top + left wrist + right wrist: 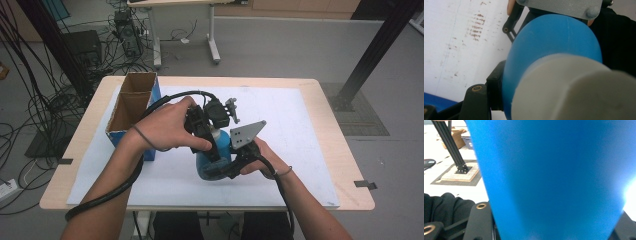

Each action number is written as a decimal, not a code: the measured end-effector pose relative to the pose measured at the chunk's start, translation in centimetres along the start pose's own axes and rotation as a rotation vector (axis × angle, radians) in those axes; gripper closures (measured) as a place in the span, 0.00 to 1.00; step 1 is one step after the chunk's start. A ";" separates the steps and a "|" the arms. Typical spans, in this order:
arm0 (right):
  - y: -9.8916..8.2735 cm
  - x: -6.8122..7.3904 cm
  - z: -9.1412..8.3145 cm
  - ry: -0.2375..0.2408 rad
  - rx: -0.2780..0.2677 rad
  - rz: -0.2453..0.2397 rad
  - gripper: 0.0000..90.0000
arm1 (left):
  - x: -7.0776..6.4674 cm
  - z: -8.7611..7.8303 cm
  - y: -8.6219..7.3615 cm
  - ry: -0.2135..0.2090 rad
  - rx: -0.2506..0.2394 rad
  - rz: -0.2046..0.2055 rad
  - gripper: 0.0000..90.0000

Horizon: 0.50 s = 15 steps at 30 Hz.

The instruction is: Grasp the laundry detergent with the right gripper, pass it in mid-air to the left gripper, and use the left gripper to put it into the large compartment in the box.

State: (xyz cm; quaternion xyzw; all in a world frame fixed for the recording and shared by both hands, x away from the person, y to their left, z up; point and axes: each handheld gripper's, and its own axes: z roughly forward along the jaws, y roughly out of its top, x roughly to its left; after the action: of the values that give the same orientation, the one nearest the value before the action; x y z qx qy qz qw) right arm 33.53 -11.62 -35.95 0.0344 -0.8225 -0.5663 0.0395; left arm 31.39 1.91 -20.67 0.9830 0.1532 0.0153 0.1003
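A blue bottle (210,159) with a whitish cap (564,87) stands tilted over the white mat (300,150) at the middle of the table. My left gripper (214,136) comes down on its top and is shut on the cap, which looms close in the left gripper view with the blue shoulder (554,37) behind it. From the right side, my right gripper (221,168) is shut on the bottle's body (554,175), whose blue wall sits between the two black jaws in the right gripper view. Both hands hold their grippers close together.
An open cardboard box (131,107) with blue sides stands at the mat's left edge, close to the left forearm. The left gripper's thick black cable (115,187) loops off the table's front. A black frame post (372,55) and floor cables lie beyond the table.
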 end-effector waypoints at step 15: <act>0.0 0.0 0.1 0.000 -0.003 0.000 0.46 | -0.1 0.0 0.0 0.006 0.002 0.000 0.40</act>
State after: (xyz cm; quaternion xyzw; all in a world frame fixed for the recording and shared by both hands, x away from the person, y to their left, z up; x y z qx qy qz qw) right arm 33.53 -11.56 -35.96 0.0344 -0.8217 -0.5674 0.0396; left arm 31.31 1.91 -20.63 0.9830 0.1536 0.0180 0.0990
